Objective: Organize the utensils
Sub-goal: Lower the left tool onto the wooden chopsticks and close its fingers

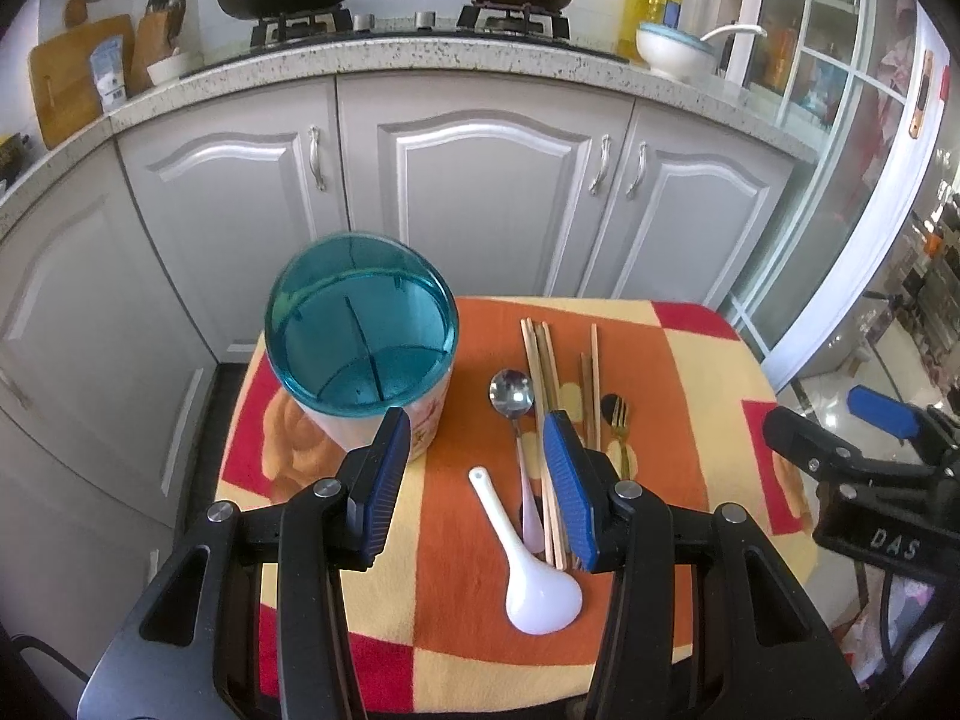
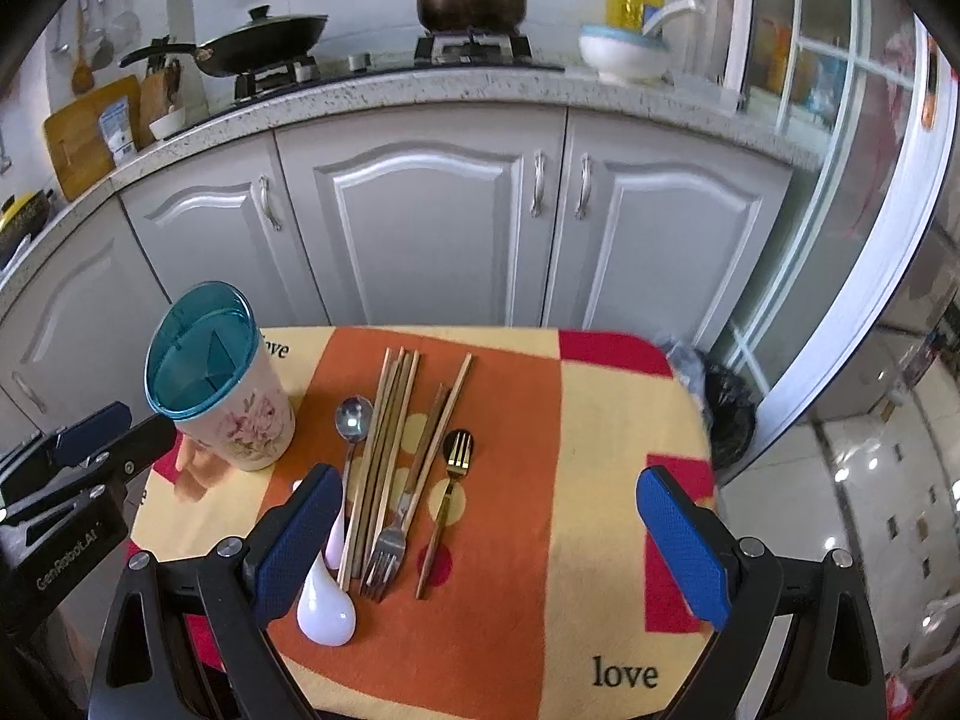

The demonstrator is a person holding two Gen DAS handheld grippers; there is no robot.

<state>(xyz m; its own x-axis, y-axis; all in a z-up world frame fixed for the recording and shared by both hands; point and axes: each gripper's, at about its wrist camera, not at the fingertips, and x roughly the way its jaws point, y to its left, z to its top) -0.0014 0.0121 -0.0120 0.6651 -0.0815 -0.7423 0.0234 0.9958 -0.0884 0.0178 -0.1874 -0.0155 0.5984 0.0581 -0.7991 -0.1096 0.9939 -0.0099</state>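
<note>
A small bench [image 2: 600, 420] covered with an orange, yellow and red cloth is seen in both wrist views, in front of grey kitchen cabinets [image 2: 420, 210].

Utensil holder [image 2: 219, 384]: floral body, blue translucent divided rim, standing upright near the far left corner of the bench. Nothing is seen inside it.

Utensils are laid out loose on the orange stripe to the right of the holder, all roughly parallel, running from far edge to near edge:
- metal spoon [image 2: 353, 418] with a pale pink handle, bowl toward the far edge;
- bundle of wooden chopsticks [image 2: 384, 450], just beside the spoon;
- silver fork [image 2: 384, 558], tines toward the near edge;
- gold fork [image 2: 459, 450] with a dark handle, rightmost;
- white ceramic soup spoon [image 1: 528, 564], nearest the near edge, bowl toward the viewer.

Left claw [image 1: 480, 480]: jaws held wide apart, nothing gripped; it is hovering above the bench between holder and spoons.

Right claw [image 2: 492, 534]: jaws spread wide, nothing gripped; it is positioned over the utensil row.
</note>
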